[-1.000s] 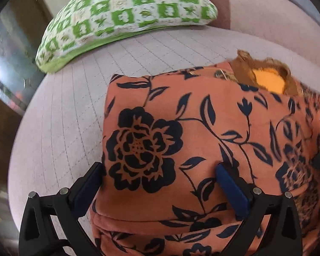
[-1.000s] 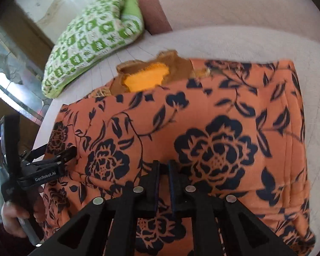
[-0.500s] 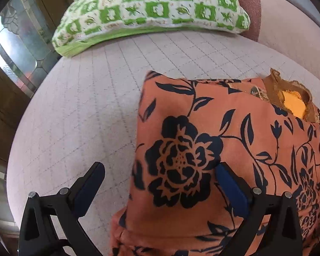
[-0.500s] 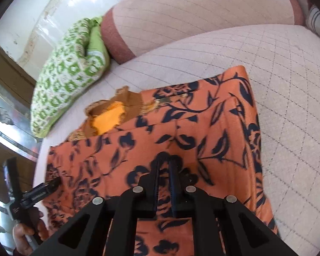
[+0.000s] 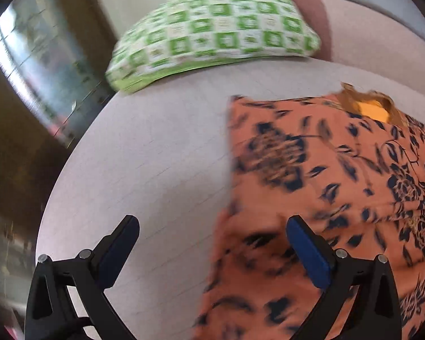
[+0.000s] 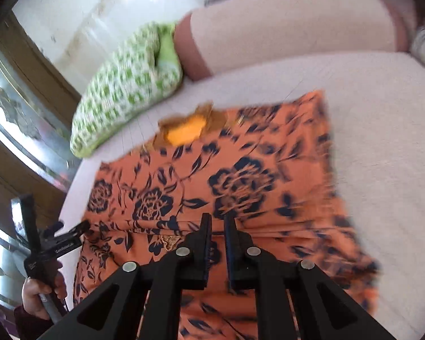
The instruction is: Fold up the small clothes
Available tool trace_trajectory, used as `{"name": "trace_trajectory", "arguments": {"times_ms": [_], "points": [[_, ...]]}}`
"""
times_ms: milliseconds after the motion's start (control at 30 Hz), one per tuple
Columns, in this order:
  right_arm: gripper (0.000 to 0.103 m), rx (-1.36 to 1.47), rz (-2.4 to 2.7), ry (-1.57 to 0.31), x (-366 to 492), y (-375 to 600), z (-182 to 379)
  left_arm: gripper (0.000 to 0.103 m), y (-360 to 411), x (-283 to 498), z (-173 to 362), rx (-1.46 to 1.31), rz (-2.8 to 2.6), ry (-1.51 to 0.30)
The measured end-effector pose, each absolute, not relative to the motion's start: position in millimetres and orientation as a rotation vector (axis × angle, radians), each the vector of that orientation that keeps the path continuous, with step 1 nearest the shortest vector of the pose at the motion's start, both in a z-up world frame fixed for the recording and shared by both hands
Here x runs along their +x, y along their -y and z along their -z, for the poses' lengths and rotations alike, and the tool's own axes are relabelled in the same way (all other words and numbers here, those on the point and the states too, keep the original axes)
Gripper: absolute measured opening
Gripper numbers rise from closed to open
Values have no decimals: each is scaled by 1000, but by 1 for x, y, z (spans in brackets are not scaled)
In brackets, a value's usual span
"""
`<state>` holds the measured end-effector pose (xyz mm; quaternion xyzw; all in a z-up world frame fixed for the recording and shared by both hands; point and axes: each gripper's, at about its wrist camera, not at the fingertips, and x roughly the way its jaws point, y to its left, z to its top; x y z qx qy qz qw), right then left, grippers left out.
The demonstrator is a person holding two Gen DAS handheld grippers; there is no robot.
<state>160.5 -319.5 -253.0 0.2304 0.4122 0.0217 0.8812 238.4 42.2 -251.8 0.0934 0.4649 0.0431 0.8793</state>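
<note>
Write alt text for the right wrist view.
An orange floral garment lies spread on a pale quilted cushion, with the right tool shut just above it. A green checked pillow sits behind, and a hand holds the left tool at the garment's left edge.

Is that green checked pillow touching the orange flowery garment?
Apart. In the left wrist view, bare pink cushion lies between the green pillow and the orange garment.

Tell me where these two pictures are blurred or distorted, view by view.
Left wrist: motion smear over the green checked cushion and the orange floral garment, fisheye bending the bed edge; gripper fingers stay sharp. Right wrist: garment's right side smeared, window glare at left.
</note>
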Motion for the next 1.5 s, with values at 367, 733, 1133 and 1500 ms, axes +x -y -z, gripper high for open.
{"name": "trace_trajectory", "arguments": {"times_ms": [367, 733, 1133, 1500], "points": [[81, 723, -53, -762, 41, 389, 264, 86, -135, 149, 271, -141, 158, -1102], [81, 909, -113, -867, -8, 409, 301, 61, -125, 106, 274, -148, 464, -1144], [70, 1150, -146, -920, -35, 425, 345, 44, -112, 104, 275, -152, 544, -1164], [30, 927, -266, -1037, -13, 362, 338, 62, -97, 101, 275, -85, 563, -1149]]}}
